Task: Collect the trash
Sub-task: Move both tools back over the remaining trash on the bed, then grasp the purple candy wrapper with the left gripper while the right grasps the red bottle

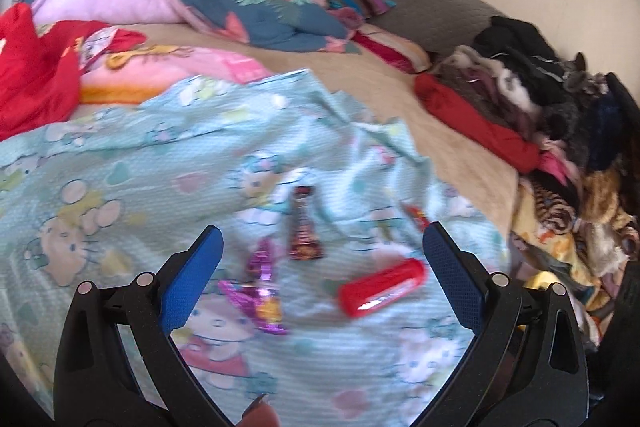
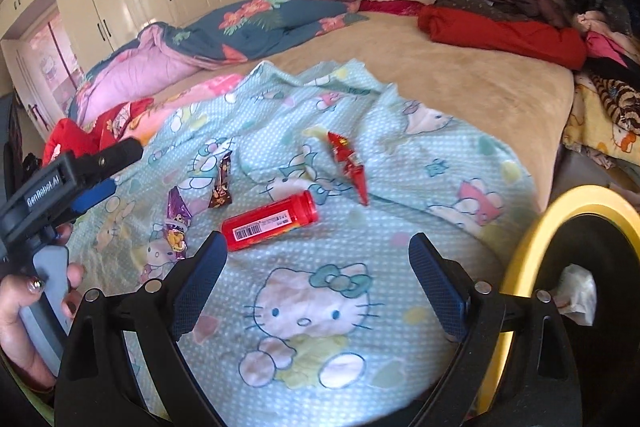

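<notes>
Both claws are wide open and hold nothing, so I read this as the approach before a first pick. My left claw (image 1: 320, 267) hangs over the blanket (image 1: 120, 163) on the bed (image 1: 420, 107), with the trash spread just ahead of it: a purple wrapper (image 1: 260, 291) nearest its left pad, a brown wrapper (image 1: 304, 227) beyond, a red tube (image 1: 380, 287) lying on its side toward the right pad, and a red wrapper (image 1: 416, 217) further off.

My right claw (image 2: 316, 267) sits back from the same litter, the tube closest to it. The bin (image 2: 536, 227), yellow-rimmed with a crumpled tissue (image 2: 576, 291) inside, stands just to its right, off the bed edge.

I judge the purple wrapper the likeliest left target: lower the left claw so the pads straddle it, close gently, since foil will slip and bunch with the soft blanket. The tube may roll if nudged.
</notes>
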`<action>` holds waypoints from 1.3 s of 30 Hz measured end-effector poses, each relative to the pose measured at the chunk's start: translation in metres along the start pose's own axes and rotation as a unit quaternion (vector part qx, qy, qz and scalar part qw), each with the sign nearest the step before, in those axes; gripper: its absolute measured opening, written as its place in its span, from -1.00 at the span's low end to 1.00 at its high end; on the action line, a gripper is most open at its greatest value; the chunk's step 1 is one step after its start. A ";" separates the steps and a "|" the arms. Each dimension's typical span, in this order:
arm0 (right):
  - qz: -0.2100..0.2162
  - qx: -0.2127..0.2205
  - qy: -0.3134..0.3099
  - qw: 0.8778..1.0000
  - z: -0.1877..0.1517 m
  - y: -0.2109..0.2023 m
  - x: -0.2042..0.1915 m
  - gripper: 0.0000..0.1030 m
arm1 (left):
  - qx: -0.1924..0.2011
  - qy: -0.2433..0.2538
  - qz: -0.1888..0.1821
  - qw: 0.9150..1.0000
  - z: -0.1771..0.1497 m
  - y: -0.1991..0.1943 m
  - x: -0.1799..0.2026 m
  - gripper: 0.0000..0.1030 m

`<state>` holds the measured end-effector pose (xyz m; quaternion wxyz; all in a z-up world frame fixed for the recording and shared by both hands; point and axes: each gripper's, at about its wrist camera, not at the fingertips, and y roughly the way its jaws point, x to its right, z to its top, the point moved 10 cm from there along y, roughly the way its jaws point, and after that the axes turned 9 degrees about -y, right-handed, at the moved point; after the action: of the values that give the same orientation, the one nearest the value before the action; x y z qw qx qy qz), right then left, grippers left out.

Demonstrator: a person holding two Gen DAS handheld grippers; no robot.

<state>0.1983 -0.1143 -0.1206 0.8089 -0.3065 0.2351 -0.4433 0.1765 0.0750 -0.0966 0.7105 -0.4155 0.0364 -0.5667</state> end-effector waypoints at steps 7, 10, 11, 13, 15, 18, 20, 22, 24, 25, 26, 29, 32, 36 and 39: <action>0.008 -0.023 0.012 1.000 0.005 0.036 -0.008 0.74 | -0.033 -0.023 0.017 0.999 -0.008 0.017 -0.035 0.30; 0.011 -0.035 0.016 0.999 0.005 0.050 -0.011 0.74 | -0.050 -0.028 0.012 0.998 -0.015 0.024 -0.039 0.08; 0.012 -0.040 0.017 0.999 0.005 0.055 -0.010 0.74 | -0.055 -0.029 0.011 0.998 -0.017 0.026 -0.041 0.00; 0.014 -0.046 0.020 0.999 0.005 0.064 -0.011 0.73 | -0.067 -0.031 0.009 0.997 -0.025 0.032 -0.043 -0.14; 0.018 -0.053 0.026 0.998 0.006 0.071 -0.012 0.72 | -0.078 -0.032 0.010 0.996 -0.031 0.037 -0.046 -0.27; 0.028 -0.063 0.041 0.997 0.006 0.082 -0.013 0.66 | -0.091 -0.036 0.007 0.995 -0.038 0.043 -0.049 -0.28; 0.034 -0.075 0.050 0.995 0.004 0.091 -0.014 0.62 | -0.097 -0.034 0.008 0.995 -0.043 0.047 -0.050 -0.32; 0.041 -0.093 0.059 0.993 0.000 0.102 -0.015 0.53 | -0.102 -0.032 0.011 0.994 -0.047 0.051 -0.053 -0.32; 0.047 -0.097 0.070 0.992 -0.001 0.109 -0.014 0.53 | -0.113 -0.036 0.015 0.993 -0.054 0.056 -0.057 -0.33; 0.051 -0.098 0.076 0.991 0.000 0.112 -0.015 0.53 | -0.118 -0.040 0.016 0.992 -0.057 0.059 -0.060 -0.34; 0.053 -0.100 0.079 0.990 0.001 0.114 -0.015 0.53 | -0.122 -0.041 0.018 0.992 -0.061 0.061 -0.063 -0.37; 0.064 -0.110 0.098 0.987 0.001 0.120 -0.016 0.50 | -0.123 -0.042 0.015 0.991 -0.063 0.062 -0.064 -0.38; 0.076 -0.112 0.105 0.985 0.004 0.123 -0.015 0.19 | -0.124 -0.046 0.012 0.991 -0.063 0.064 -0.065 -0.39; 0.112 -0.104 0.108 0.982 0.005 0.113 -0.016 -0.10 | -0.123 -0.041 0.013 0.991 -0.063 0.064 -0.065 -0.41; 0.124 -0.090 0.107 0.982 0.002 0.099 -0.019 -0.15 | -0.122 -0.040 0.015 0.992 -0.063 0.064 -0.065 -0.43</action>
<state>0.2474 -0.0560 -0.1867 0.7966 -0.2973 0.3958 -0.3469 0.1705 0.0954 -0.2056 0.6636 -0.5207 0.0831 -0.5307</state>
